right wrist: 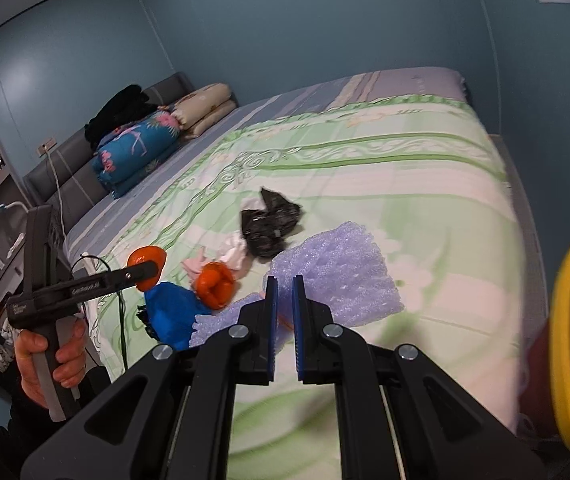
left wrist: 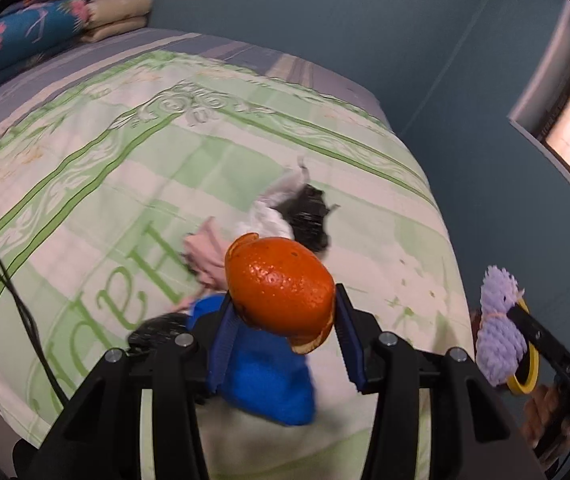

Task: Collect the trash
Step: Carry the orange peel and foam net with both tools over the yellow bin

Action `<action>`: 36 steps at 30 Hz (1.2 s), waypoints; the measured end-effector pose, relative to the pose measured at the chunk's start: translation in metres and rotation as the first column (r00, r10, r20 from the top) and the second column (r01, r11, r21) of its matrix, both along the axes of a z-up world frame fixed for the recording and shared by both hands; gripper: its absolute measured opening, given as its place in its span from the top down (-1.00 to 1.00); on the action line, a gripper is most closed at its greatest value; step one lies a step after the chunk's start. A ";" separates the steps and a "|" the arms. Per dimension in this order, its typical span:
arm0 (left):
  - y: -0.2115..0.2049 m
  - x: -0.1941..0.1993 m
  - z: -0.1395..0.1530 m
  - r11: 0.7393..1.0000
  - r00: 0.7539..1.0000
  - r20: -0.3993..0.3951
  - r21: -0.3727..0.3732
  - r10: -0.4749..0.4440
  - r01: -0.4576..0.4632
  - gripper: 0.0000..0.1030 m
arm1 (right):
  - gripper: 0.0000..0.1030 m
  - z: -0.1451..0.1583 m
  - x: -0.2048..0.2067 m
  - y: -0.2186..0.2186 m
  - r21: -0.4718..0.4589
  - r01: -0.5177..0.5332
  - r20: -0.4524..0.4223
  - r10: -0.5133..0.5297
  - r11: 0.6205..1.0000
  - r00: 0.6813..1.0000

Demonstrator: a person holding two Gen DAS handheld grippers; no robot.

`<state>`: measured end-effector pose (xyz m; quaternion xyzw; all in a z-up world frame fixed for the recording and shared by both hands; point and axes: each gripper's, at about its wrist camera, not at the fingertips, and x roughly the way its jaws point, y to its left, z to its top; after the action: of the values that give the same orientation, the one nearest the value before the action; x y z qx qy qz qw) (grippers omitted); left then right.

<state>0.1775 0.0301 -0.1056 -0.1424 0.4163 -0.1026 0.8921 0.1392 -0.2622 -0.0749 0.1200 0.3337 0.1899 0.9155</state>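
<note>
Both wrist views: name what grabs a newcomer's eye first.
A glossy orange peel held in the left tongs, above the green-patterned bedspread. To its right, the right tongs pinch lilac foam netting. More litter sits mid-bed: a crumpled black plastic bag.

Left gripper (left wrist: pixel 285 336): black plastic frame with triangular cut-outs; four round silver screws across the linkage; blue ribbed pads (left wrist: pixel 223 344) lining both fingers. Right gripper (right wrist: pixel 284 328): same black frame, silver screws, blue ribbed pads; seen from the side it is a long black bar on a pistol-style handle with small white lettering, gripped by a bare hand (right wrist: pixel 47 360).
</note>
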 end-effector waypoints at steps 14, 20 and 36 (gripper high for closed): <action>-0.160 -0.002 0.014 0.921 0.926 -0.029 0.092 -0.378 0.379 0.15 | 0.88 0.024 -0.050 -0.132 -0.039 0.264 0.062 -0.261 0.964 0.963; -0.218 0.002 0.016 0.862 0.870 -0.043 0.120 -0.492 0.493 0.15 | 0.88 0.026 -0.063 -0.181 -0.045 0.361 0.055 -0.358 0.932 0.932; -0.337 0.008 0.018 0.747 0.750 -0.056 0.069 -0.659 0.661 0.15 | 0.87 0.031 -0.065 -0.258 -0.131 0.551 0.078 -0.546 0.824 0.834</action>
<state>0.1856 -0.3069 -0.0873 0.0501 0.4561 -0.3913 0.7977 0.0739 -0.5203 -0.0443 0.1390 0.2814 -0.1040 0.9438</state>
